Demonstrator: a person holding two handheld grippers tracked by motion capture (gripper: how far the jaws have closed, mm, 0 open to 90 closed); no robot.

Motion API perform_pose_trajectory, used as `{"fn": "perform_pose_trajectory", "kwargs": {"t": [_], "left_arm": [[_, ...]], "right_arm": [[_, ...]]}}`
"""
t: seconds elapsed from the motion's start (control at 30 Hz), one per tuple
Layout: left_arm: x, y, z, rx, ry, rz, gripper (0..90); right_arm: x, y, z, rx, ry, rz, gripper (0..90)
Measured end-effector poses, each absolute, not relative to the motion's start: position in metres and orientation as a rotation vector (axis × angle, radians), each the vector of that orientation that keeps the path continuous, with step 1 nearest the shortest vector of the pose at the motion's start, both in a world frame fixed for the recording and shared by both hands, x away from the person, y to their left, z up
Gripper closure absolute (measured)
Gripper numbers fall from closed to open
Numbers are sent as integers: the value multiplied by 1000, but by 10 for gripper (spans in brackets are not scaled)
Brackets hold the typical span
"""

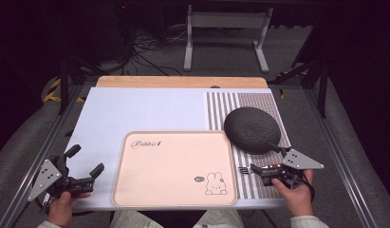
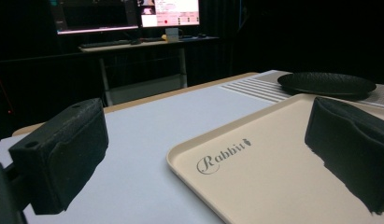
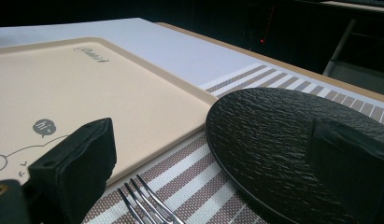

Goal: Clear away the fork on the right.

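White covering spreads over the table (image 1: 135, 109), with a striped placemat (image 1: 221, 107) at its right side, a beige tray (image 1: 173, 166) at the near edge and a black plate (image 1: 252, 129) resting on the stripes. Left gripper (image 1: 83, 166) hovers beside the tray's left edge, jaws spread wide and empty. Right gripper (image 1: 253, 170) sits over the placemat just right of the tray, jaws apart, with a fork (image 3: 145, 203) lying on the stripes between them; whether they touch it I cannot tell.

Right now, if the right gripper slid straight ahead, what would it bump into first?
Probably the fork: its prongs lie on the striped mat between the open right gripper's jaws. Past it, the tan tray sits left and the black plate right, though depth is hard to judge.
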State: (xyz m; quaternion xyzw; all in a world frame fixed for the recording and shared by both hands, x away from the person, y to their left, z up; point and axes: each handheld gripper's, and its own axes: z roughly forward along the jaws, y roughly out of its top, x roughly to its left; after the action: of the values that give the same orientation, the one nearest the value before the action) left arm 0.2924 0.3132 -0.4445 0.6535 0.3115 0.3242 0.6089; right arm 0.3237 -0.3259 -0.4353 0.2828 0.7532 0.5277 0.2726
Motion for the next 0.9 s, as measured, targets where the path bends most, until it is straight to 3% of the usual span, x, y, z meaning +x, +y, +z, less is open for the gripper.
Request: {"fn": "perform_pose_trajectory", "kwargs": {"t": [0.9], "left_arm": [[292, 314, -444, 1506, 724, 750, 2]], "right_arm": [[328, -332, -414, 783, 1989, 1517, 23]]}}
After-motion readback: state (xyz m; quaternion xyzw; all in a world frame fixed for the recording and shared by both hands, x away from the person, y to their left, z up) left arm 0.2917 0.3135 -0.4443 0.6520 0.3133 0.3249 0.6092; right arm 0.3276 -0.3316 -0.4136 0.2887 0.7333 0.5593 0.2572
